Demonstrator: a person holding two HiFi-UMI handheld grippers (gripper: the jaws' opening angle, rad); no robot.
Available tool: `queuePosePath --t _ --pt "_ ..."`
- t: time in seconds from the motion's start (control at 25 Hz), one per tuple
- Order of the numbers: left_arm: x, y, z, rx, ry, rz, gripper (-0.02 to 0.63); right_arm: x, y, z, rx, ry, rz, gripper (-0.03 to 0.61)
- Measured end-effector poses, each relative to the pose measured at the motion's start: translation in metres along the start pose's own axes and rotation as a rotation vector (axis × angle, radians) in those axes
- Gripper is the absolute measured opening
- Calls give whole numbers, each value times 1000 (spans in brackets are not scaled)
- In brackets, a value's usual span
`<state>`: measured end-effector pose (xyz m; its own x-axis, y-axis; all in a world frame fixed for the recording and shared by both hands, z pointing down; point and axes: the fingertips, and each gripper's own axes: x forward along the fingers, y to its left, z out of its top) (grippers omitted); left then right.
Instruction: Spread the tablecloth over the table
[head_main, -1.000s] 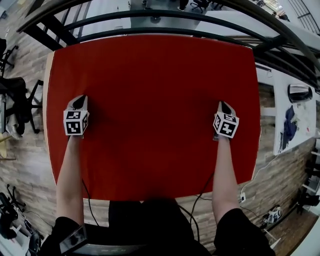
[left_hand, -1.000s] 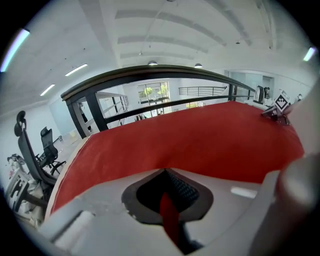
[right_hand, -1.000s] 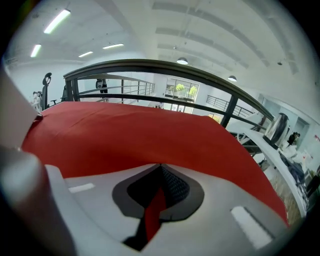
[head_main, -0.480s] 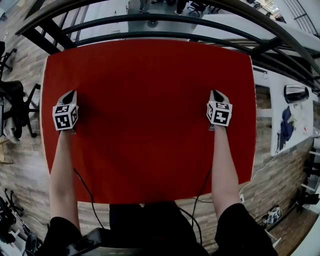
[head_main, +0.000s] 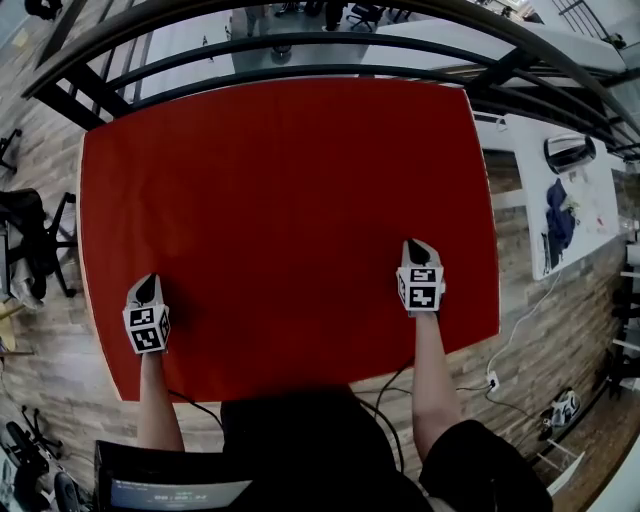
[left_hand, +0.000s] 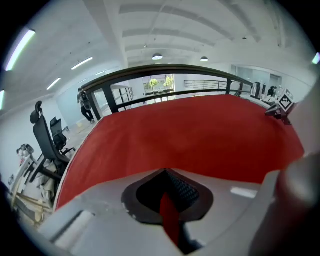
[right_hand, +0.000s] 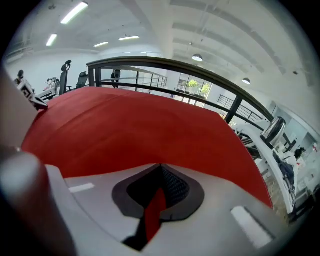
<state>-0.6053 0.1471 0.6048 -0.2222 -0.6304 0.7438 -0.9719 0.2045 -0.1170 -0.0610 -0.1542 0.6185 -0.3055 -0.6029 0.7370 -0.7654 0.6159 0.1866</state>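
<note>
The red tablecloth (head_main: 280, 220) lies flat over the table in the head view, with a thin strip of table edge (head_main: 81, 260) showing at the left. My left gripper (head_main: 146, 290) sits near the cloth's near left corner. My right gripper (head_main: 420, 250) rests near the near right side. In the left gripper view the left gripper (left_hand: 167, 197) is shut on a pinched fold of the tablecloth (left_hand: 190, 135). The right gripper (right_hand: 159, 192) is likewise shut on a red fold of the tablecloth (right_hand: 130, 130).
A black curved railing (head_main: 300, 40) runs just beyond the table's far edge. An office chair (head_main: 30, 240) stands on the wood floor at the left. A white bench (head_main: 570, 190) with items lies to the right. Cables (head_main: 500, 340) trail on the floor.
Both grippers have slid toward me along the cloth, from mid-table to near its front edge. The left one first shifted outward to the left. Both stay shut.
</note>
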Motion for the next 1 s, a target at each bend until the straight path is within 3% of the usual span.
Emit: queuePosePath --t 0.12,0.24,0.48,0.64,0.84,1.0 --pt "3 5 -5 -64 -32 0 8 5 -1 -3 54 -16 -6 8" --pt "9 13 1 -52 -49 0 9 8 -1 4 87 -37 -9 8" --pt "17 22 6 -74 -42 -11 9 20 0 15 79 -48 40 8" --pt "25 10 10 -87 -47 -21 9 17 -13 13 70 -44 24 8" --pt "22 39 9 -155 -52 13 8 26 4 25 76 -57 32 8" --pt "26 41 12 -160 -47 12 8 32 3 31 68 -63 37 8"
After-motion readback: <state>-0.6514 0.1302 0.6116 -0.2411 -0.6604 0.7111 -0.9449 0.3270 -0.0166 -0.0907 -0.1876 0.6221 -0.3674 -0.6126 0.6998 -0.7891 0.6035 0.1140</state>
